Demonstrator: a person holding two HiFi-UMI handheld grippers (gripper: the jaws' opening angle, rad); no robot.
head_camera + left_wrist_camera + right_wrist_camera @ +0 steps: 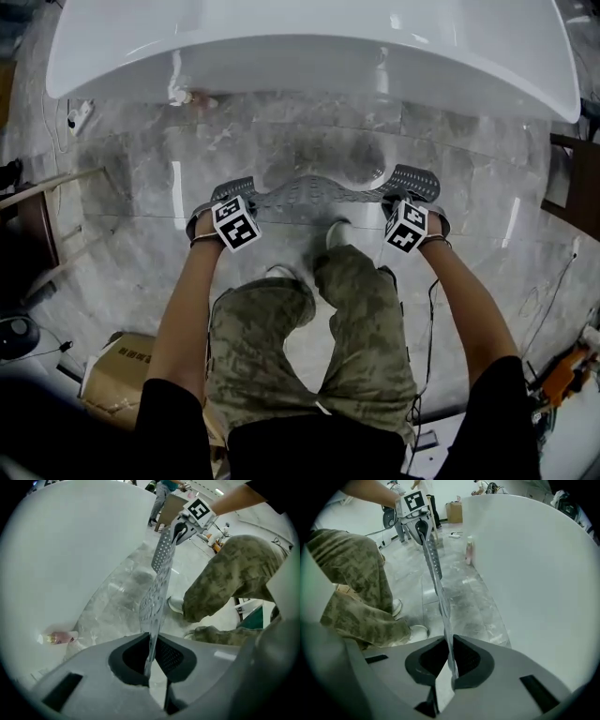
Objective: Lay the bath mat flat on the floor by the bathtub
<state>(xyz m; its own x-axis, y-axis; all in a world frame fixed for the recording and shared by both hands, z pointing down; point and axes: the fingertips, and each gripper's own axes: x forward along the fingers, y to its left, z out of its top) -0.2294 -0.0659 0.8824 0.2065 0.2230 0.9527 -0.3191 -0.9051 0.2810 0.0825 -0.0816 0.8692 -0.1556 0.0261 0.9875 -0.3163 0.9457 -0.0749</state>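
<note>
At the far left, a pink bottle (187,97) sits on the grey marble floor (131,178) close to the foot of the white bathtub (309,47), clear of where the mat is headed.

The left gripper (228,197) points steeply down, its jaws pinched tight on the left end of the bath mat (314,199). The left gripper view shows the thin perforated sheet clamped edge-on between the pads. Holding it by the very end keeps the gripper off the part that has to meet the floor.

The mat itself is grey and full of holes. It spans from one gripper to the other, parallel to the tub's side and just in front of the person's shoe (337,232). It looks pulled fairly taut so it does not fold, with both ends curling up at the grips. A dark shadow on the tiles beyond it suggests it hangs above the floor, though I cannot tell whether its middle touches.

At the right, the right gripper (401,202) mirrors the left, pointing straight down and clamped on the mat's other end, as its own view confirms. Matching heights on both sides should let the mat land level alongside the tub.
</note>
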